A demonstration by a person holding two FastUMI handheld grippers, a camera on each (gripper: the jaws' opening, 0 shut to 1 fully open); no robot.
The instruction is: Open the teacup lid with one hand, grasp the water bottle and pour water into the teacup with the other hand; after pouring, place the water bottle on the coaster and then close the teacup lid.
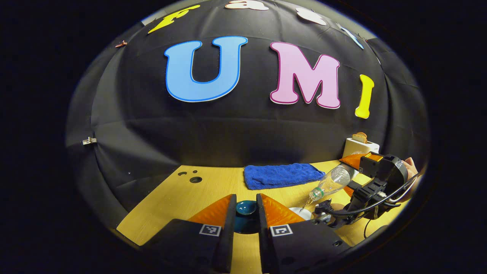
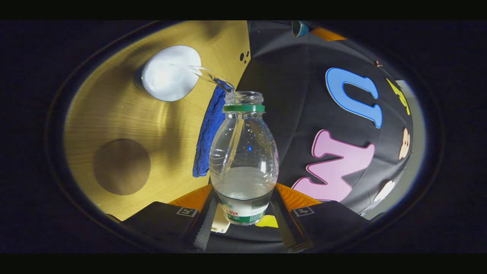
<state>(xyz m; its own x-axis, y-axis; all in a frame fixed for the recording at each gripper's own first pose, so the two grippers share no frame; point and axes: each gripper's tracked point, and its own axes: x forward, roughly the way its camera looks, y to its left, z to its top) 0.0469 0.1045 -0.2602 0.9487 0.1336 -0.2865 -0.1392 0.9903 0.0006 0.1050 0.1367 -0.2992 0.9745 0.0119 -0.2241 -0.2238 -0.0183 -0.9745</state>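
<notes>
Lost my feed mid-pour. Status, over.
Left tongs shut on lid, held clear. Right tongs shut on bottle, tipped, water streaming into cup. Coaster bare. Nothing in the way.

Black cloth wall (image 1: pixel 152 125) rises behind a pale wooden table (image 1: pixel 213 186), where a folded blue towel (image 1: pixel 281 176) lies near a white toaster (image 1: pixel 359 146).

Black claw (image 1: pixel 245 224) bodies bear square coded markers.
</notes>
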